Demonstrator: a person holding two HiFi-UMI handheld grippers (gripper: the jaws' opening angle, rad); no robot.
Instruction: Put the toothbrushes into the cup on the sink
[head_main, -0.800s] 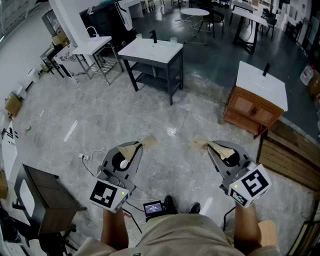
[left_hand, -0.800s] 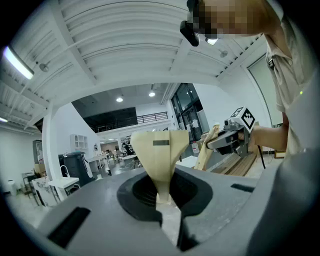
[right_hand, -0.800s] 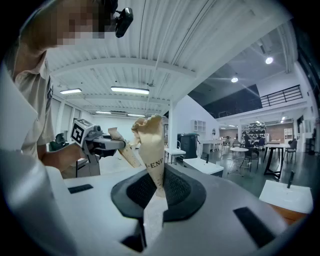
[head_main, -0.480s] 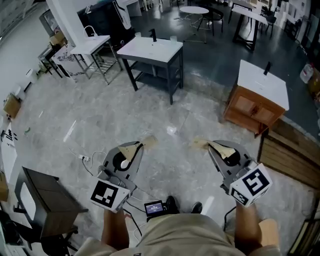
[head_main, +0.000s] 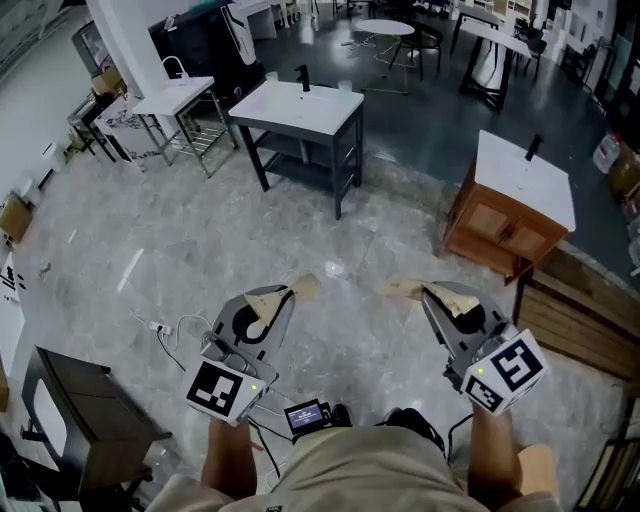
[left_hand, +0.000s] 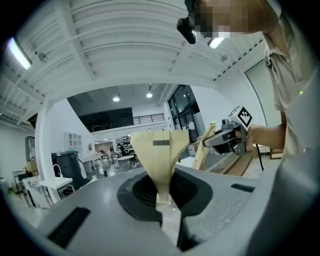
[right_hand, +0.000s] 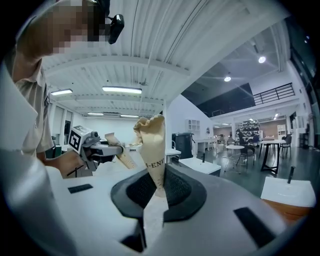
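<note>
left gripper (head_main: 297, 291): jaws pressed together, empty | right gripper (head_main: 402, 290): likewise (both beige-wrapped) | sink (head_main: 312, 106): far ahead

Dark stand (head_main: 85, 400) near, probably, white cable (head_main: 168, 328).

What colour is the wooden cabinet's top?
The cabinet top is white, clearest in the head view.

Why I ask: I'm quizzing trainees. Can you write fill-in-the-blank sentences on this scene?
The left gripper and the right gripper both have jaws that are ___.
The black-framed sink table has a ___ top.
The wooden cabinet stands on the head view's ___ side.
Missing words: shut; white; right.
</note>
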